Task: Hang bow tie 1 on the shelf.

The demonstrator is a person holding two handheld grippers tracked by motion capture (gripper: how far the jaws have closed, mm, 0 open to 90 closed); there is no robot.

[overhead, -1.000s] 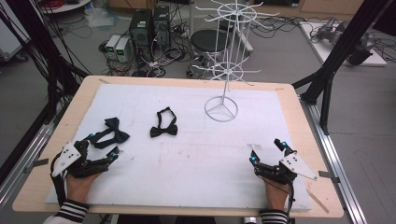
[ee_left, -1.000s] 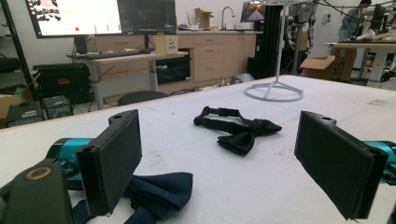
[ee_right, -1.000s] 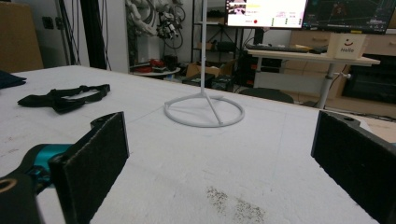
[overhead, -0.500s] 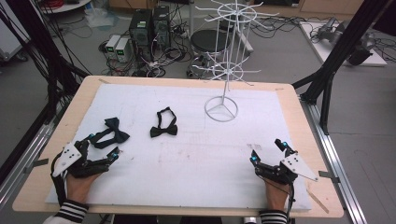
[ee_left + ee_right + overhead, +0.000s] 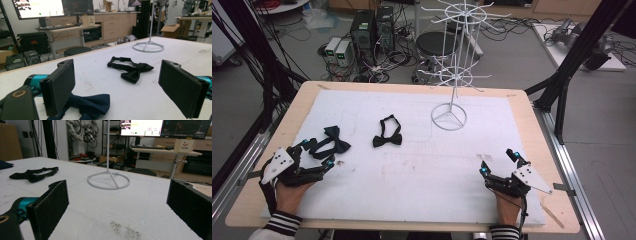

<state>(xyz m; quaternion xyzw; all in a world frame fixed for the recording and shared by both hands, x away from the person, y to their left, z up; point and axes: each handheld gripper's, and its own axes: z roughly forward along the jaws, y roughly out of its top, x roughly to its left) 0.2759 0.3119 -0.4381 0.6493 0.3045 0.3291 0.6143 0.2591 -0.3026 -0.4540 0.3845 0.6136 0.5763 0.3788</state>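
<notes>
High view is showing the whole layout: a wooden table (image 5: 532, 107) covered by a white mat, a white wire display stand (image 5: 455, 60) rising from a ring-shaped base toward the far side, and two bow ties lying on the mat. The left gripper (image 5: 314, 154) is resting near the front left corner with its jaws spread apart and holding nothing, and the navy bow tie (image 5: 332, 142) is lying just beyond its tips. The black bow tie (image 5: 387, 135) is sitting farther toward the centre, its strap looping behind the knot. The right gripper (image 5: 498, 162) is sitting near the front right corner, jaws likewise spread and gripping nothing, well apart from both ties. Left gripper view is revealing what the overhead angle is not: the navy fabric (image 5: 87, 105) is lying soft and creased low beside one jaw, the flat rectangular pads (image 5: 60, 88) are looking matte and finely textured, and monitors are glowing on a desk behind. Right gripper view is showing dark specks on the mat ahead, and the stand's thin base ring (image 5: 109, 181).
</notes>
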